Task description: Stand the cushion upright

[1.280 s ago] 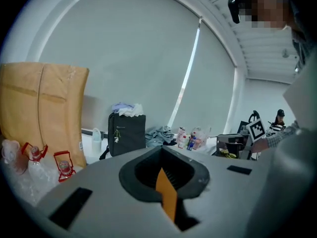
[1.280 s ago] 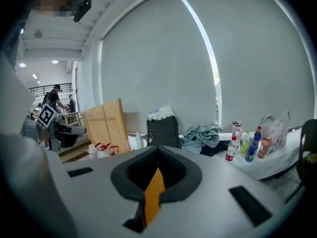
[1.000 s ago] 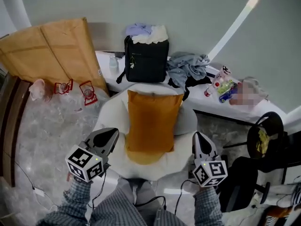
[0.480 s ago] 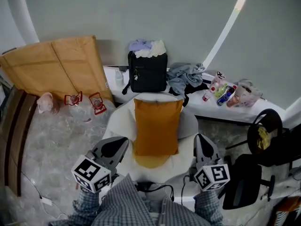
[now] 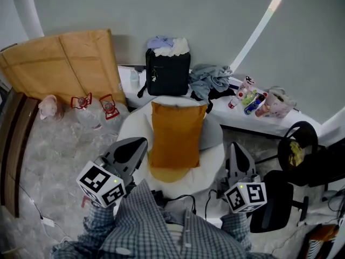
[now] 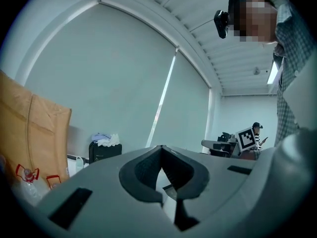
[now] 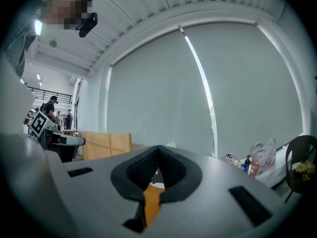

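Nearest the camera, the left tool point(image 5: 139, 142) and the right tool point(image 5: 235, 147) are both hanging with their jaws pressed fully together and nothing gripped in either. They're sitting either side of the white armchair point(image 5: 132, 128), the left one over its front left edge and the right one just off its front right edge, neither touching anything. The orange cushion point(image 5: 177, 134) is standing upright in the middle of the seat, leaning against the chair's back. In the right gripper view a sliver of it is showing under the closed jaws. Behind the chair a black backpack point(image 5: 168, 74) is standing on the left end of the white ledge point(image 5: 291, 124), with bottles point(image 5: 243, 99) lying further right. A cardboard sheet point(image 5: 59, 63) is leaning on the wall at the far left.
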`<action>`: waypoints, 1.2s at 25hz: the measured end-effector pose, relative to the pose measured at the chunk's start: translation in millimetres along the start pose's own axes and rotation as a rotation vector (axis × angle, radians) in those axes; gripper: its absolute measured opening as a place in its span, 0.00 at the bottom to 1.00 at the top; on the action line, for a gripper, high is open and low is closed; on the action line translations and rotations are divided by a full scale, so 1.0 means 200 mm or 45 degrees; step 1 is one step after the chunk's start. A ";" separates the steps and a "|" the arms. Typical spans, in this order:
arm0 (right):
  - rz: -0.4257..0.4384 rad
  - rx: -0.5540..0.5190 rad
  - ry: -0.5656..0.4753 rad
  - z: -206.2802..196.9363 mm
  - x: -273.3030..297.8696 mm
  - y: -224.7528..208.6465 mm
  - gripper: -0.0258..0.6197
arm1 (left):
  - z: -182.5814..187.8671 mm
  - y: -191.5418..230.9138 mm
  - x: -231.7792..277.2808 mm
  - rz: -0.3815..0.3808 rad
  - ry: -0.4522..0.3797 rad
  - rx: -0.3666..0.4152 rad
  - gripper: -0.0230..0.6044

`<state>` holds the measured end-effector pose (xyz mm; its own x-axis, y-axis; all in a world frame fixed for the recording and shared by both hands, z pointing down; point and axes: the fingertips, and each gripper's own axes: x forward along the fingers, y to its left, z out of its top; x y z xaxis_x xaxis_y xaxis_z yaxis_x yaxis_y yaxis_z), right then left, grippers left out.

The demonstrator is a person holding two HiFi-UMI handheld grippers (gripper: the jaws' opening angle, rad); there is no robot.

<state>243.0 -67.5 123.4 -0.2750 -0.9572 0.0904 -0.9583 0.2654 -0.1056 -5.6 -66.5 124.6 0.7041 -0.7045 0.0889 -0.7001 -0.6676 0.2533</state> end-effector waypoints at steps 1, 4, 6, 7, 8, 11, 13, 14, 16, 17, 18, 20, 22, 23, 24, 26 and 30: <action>0.005 -0.002 -0.006 0.01 0.00 0.01 0.05 | 0.02 0.00 0.00 0.004 -0.018 -0.001 0.05; 0.024 0.000 -0.021 0.03 0.02 0.03 0.05 | 0.04 0.01 0.00 0.017 -0.047 -0.001 0.05; 0.039 -0.001 -0.022 0.02 0.04 0.05 0.05 | 0.04 0.01 0.00 0.015 -0.046 -0.002 0.05; 0.047 -0.002 -0.022 0.02 0.04 0.07 0.05 | 0.03 0.01 -0.01 0.014 -0.045 -0.003 0.05; 0.053 -0.002 -0.023 0.02 0.04 0.08 0.05 | 0.03 0.01 -0.01 0.014 -0.043 -0.006 0.05; 0.057 -0.005 -0.038 0.03 0.06 0.10 0.05 | 0.02 0.03 -0.02 0.013 -0.039 -0.016 0.05; 0.053 -0.014 -0.044 0.03 0.07 0.09 0.05 | 0.03 0.04 -0.01 0.009 -0.038 -0.026 0.05; 0.051 -0.019 -0.044 0.03 0.07 0.09 0.05 | 0.03 0.04 -0.01 0.006 -0.038 -0.029 0.05; 0.046 -0.029 -0.041 0.03 0.06 0.08 0.05 | 0.03 0.03 0.00 -0.001 -0.037 -0.030 0.05; 0.043 -0.032 -0.040 0.03 0.05 0.08 0.05 | 0.03 0.02 0.00 -0.004 -0.035 -0.029 0.05; 0.040 -0.033 -0.040 0.03 0.05 0.08 0.05 | 0.03 0.02 0.00 -0.007 -0.033 -0.029 0.05; 0.037 -0.031 -0.038 0.02 0.05 0.08 0.05 | 0.02 0.02 0.01 -0.014 -0.030 -0.029 0.05; 0.036 -0.031 -0.035 0.02 0.05 0.08 0.05 | 0.02 0.02 0.02 -0.020 -0.029 -0.030 0.05; 0.035 -0.031 -0.033 0.01 0.05 0.08 0.05 | 0.02 0.02 0.02 -0.023 -0.029 -0.030 0.05; 0.034 -0.030 -0.032 0.01 0.05 0.08 0.05 | 0.02 0.01 0.03 -0.026 -0.028 -0.031 0.05; 0.035 -0.028 -0.032 0.00 0.05 0.08 0.05 | 0.01 0.01 0.03 -0.029 -0.027 -0.033 0.05; 0.046 -0.035 -0.031 0.00 0.06 0.09 0.05 | 0.01 0.01 0.03 -0.029 -0.033 -0.034 0.05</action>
<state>223.0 -73.7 121.7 -0.3077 -0.9494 0.0629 -0.9497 0.3024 -0.0812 -3.8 -72.4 123.4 0.7162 -0.6954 0.0581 -0.6802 -0.6771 0.2807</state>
